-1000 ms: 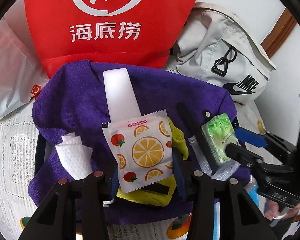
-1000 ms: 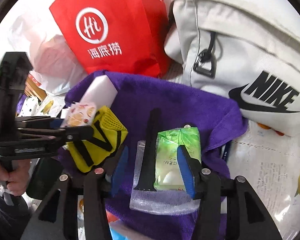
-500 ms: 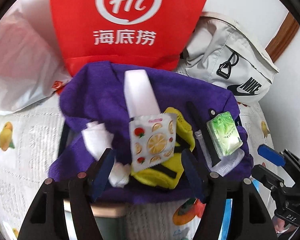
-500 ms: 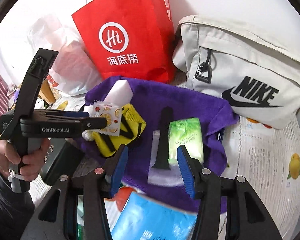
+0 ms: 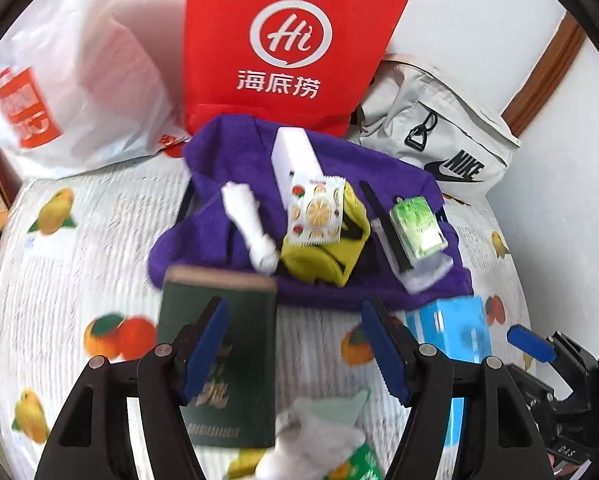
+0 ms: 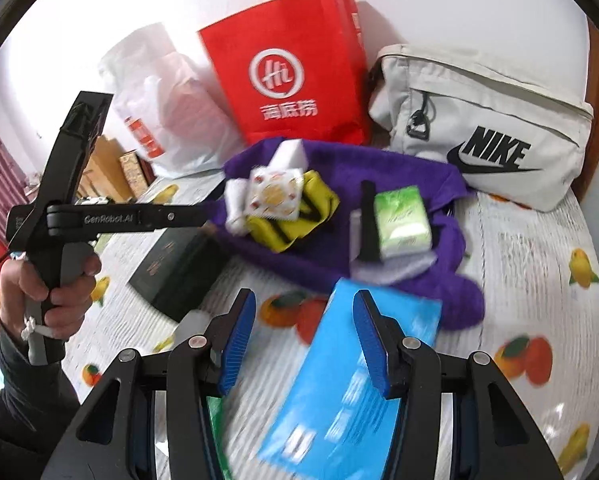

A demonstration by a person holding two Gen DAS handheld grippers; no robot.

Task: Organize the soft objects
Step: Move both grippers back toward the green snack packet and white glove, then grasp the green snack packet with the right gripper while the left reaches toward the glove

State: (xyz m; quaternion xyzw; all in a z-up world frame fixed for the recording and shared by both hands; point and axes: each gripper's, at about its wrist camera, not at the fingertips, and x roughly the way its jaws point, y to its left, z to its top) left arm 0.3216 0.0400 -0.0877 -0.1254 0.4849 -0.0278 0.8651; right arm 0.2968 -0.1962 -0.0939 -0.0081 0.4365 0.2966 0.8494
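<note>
A purple towel [image 5: 235, 168] [image 6: 379, 168] lies on the fruit-print tablecloth. On it rest a white sponge block [image 5: 295, 152], a fruit-print wet wipe packet [image 5: 317, 210] [image 6: 275, 196], a yellow-black pouch [image 5: 331, 256] [image 6: 295, 220], a rolled white cloth [image 5: 251, 224], a green tissue pack [image 5: 417, 226] [image 6: 403, 224] and a black strip [image 5: 387, 228]. My left gripper [image 5: 295, 344] is open and empty, above a dark green book [image 5: 219, 356]. My right gripper [image 6: 305, 340] is open and empty, above a blue packet [image 6: 351, 380].
A red paper bag [image 5: 291, 44] [image 6: 291, 80], a white plastic bag [image 5: 75, 92] and a grey Nike bag [image 5: 439, 136] [image 6: 483, 132] stand behind the towel. White-green items [image 5: 323, 432] lie at the near edge. The blue packet [image 5: 451, 332] lies right of the book.
Both grippers have let go of the wipe packet and tissue pack and pulled back from the towel. The book and blue packet have come into view below the jaws.
</note>
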